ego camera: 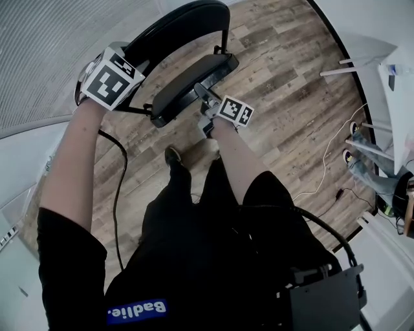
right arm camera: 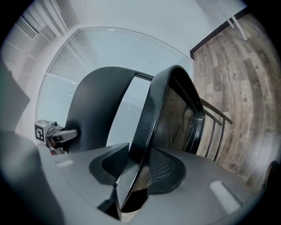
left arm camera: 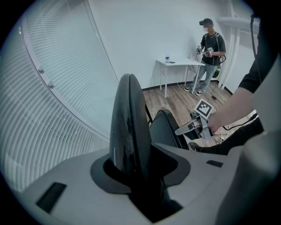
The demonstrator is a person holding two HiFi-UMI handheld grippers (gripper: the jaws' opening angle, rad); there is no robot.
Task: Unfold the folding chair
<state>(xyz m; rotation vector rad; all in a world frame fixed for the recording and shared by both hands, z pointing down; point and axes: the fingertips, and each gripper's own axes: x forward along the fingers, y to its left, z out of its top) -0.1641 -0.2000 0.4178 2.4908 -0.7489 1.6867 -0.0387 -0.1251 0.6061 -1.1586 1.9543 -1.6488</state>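
1. The folding chair [ego camera: 187, 58] stood on the wooden floor [ego camera: 278, 77] just ahead of the person's feet. Its backrest [ego camera: 184, 19] was on the chair's far side and its seat [ego camera: 194, 81] on the near side. The seat was swung partly away from the backrest, not flat against it.
2. The left gripper [left arm camera: 139, 169] was clenched on the backrest's edge. The dark curved panel rose straight up between its jaws, with both sides pressed against it.
3. The right gripper [right arm camera: 134, 171] clasped the seat's front edge, the thin lip wedged between the two pads. The hold looked light rather than deep.
4. The step in hand seemed to be the opening itself: one gripper steadying the backrest, the other drawing the seat outward and down. The chair looked roughly half open, with the seat not yet level.
5. The next move likely called for pulling the seat down and away from the backrest along its hinge arc. The right wrist would need to roll with it so the lip did not slip out. The left grip would have to stay firm so the chair neither slid nor tipped.
6. A white table [left arm camera: 180, 63] and another person [left arm camera: 208, 52] stood well apart from the chair, beyond it. Cables [ego camera: 323, 161] lay on the floor off to the chair's right, out of the way
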